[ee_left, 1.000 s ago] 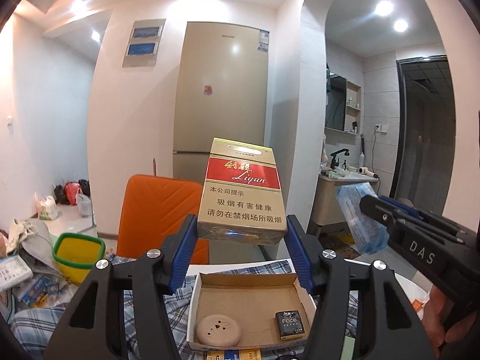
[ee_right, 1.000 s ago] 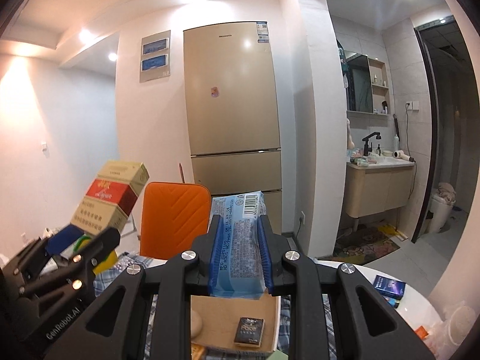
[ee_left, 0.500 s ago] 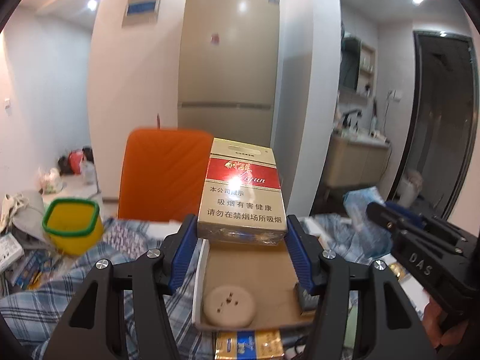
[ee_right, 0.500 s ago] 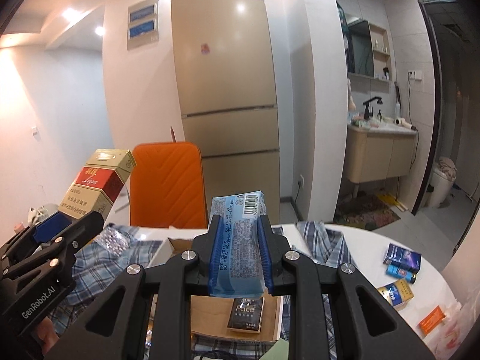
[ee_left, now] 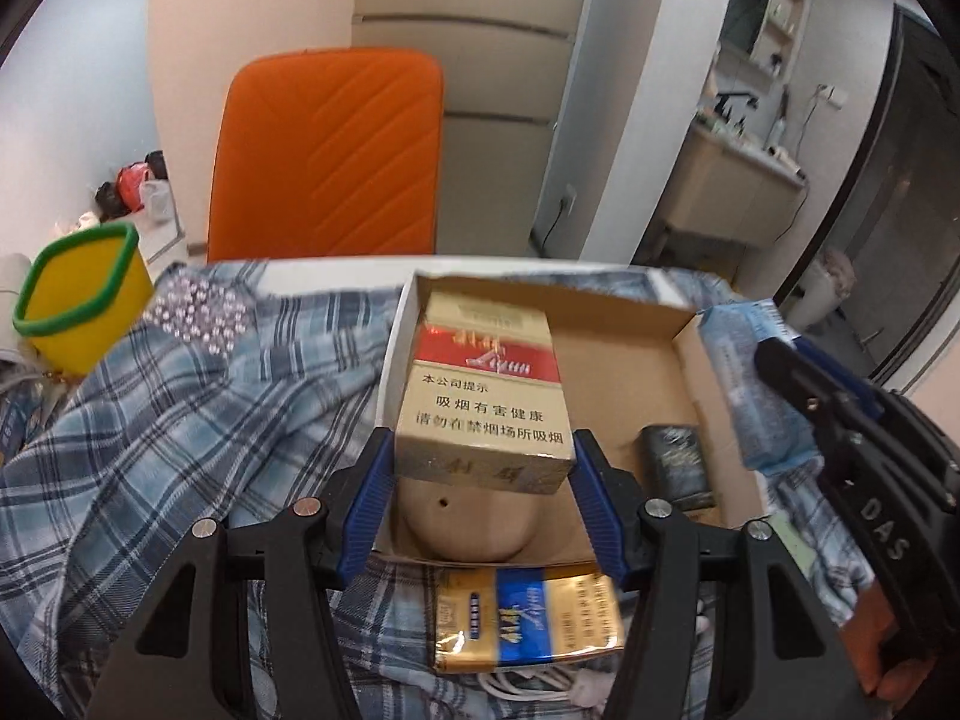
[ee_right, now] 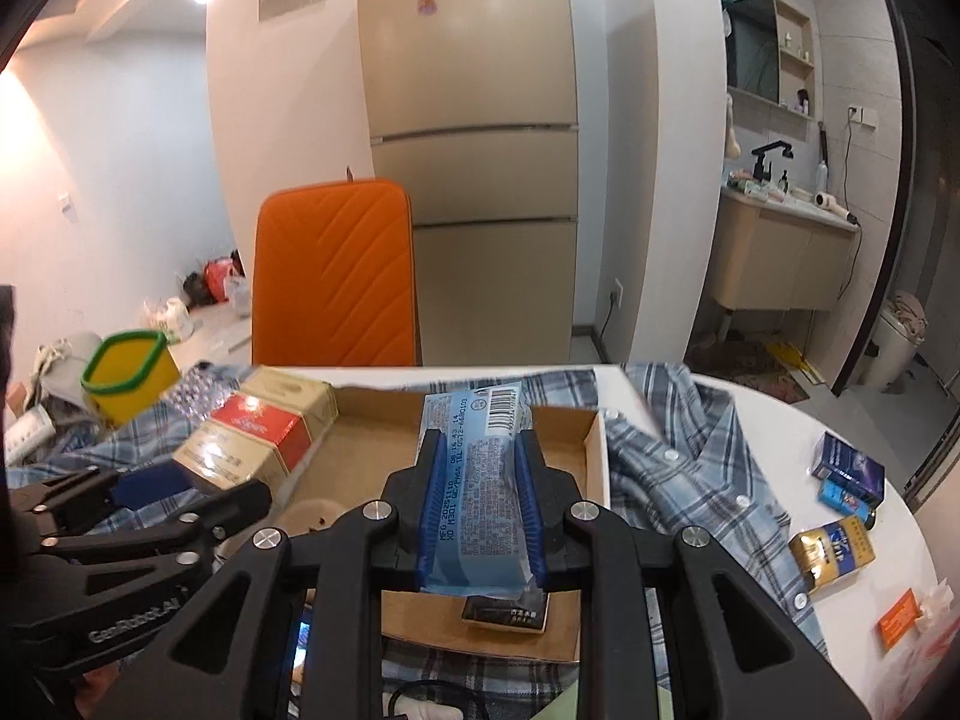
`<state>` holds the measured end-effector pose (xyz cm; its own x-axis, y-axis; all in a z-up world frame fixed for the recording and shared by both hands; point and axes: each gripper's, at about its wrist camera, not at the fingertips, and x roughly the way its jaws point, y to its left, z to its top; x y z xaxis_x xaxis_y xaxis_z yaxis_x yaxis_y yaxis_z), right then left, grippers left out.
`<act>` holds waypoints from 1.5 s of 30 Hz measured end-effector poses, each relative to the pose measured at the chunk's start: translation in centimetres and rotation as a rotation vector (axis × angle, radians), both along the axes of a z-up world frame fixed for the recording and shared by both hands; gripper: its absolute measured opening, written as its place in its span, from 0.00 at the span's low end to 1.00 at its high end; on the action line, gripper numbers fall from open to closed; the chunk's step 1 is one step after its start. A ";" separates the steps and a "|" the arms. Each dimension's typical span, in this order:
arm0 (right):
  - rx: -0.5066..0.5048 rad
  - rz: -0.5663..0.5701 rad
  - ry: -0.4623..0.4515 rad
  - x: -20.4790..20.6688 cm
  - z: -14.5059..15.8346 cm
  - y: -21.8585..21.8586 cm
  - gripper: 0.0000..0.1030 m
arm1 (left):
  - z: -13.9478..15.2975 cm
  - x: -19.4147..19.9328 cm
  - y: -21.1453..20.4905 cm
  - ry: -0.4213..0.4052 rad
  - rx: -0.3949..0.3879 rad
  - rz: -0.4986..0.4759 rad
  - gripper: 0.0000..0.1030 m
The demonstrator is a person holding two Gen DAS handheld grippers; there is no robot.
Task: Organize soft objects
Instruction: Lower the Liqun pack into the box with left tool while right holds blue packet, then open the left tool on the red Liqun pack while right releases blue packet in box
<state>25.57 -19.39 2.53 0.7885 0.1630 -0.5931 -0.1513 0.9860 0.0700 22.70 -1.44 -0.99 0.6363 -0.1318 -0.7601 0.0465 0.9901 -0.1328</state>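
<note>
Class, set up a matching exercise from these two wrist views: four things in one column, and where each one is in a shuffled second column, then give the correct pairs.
Things
1. red and gold carton
2. blue tissue pack
3. small black box
4. yellow cup

Places
A. on the floor of the cardboard tray
B. clamped in the right gripper
C. off to the left, beyond the plaid shirt
D. clamped in the left gripper

Pairs: 1-D, 2-B, 3-A, 4-C
</note>
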 end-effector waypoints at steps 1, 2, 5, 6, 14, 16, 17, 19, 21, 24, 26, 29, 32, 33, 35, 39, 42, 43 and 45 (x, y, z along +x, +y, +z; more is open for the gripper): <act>0.002 0.004 0.014 0.2 -0.4 0.1 0.24 | -0.2 0.2 -0.1 0.013 0.004 0.000 0.55; 0.002 0.008 0.027 0.4 -0.9 0.1 0.24 | -0.4 0.3 -0.1 0.026 0.002 0.000 0.55; -0.031 0.013 0.048 0.8 -2.2 0.7 0.24 | -1.0 0.4 -0.2 0.054 -0.006 -0.004 0.55; -0.038 0.015 0.052 0.9 -2.3 0.8 0.24 | -1.2 0.4 -0.2 0.058 -0.004 -0.005 0.55; -0.030 0.045 0.138 2.0 -4.8 1.5 0.24 | -2.7 1.4 0.2 0.105 0.005 -0.009 0.55; -0.040 0.048 0.148 2.1 -5.4 1.6 0.24 | -3.0 1.6 0.2 0.115 0.001 -0.010 0.55; -0.040 0.053 0.153 2.2 -5.6 1.7 0.24 | -3.1 1.6 0.3 0.115 0.000 -0.013 0.55; -0.033 0.062 0.161 2.2 -5.7 1.8 0.24 | -2.8 1.4 0.2 0.099 0.009 -0.016 0.55; -0.034 0.067 0.162 2.2 -5.8 1.9 0.24 | -2.5 1.3 0.2 0.088 0.012 -0.009 0.64; -0.030 0.068 0.161 2.2 -5.8 1.9 0.24 | -2.4 1.2 0.5 0.080 0.006 -0.005 0.68; -0.018 0.067 0.161 2.2 -5.8 1.6 0.24 | -2.3 1.2 0.7 0.078 0.004 0.005 0.68; -0.007 0.067 0.169 2.3 -5.7 1.5 0.29 | -1.9 1.1 0.8 0.064 0.004 0.007 0.69; -0.008 0.055 0.155 2.2 -5.6 1.3 0.51 | -1.4 0.9 0.9 0.045 0.002 0.011 0.76; -0.010 0.048 0.145 2.2 -5.4 1.2 0.53 | -1.3 0.8 1.0 0.037 -0.003 0.013 0.77; -0.012 0.044 0.136 2.1 -5.1 1.1 0.53 | -1.0 0.7 1.0 0.023 0.003 0.017 0.77; -0.002 0.035 0.125 2.0 -4.7 0.7 0.53 | -0.4 0.4 0.9 -0.001 0.015 0.014 0.78; 0.000 0.030 0.112 1.8 -4.2 0.5 0.53 | -0.1 0.3 0.7 -0.011 0.020 0.006 0.79; 0.002 0.030 0.109 1.7 -4.1 0.5 0.53 | 0.0 0.2 0.6 -0.015 0.024 0.002 0.79; 0.003 0.029 0.102 1.6 -3.9 0.4 0.53 | 0.2 0.1 0.6 -0.026 0.029 0.004 0.79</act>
<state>27.19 -18.96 -1.33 0.7187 0.1866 -0.6698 -0.1718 0.9811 0.0891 22.76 -0.86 -0.79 0.6565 -0.1072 -0.7467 0.0456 0.9937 -0.1025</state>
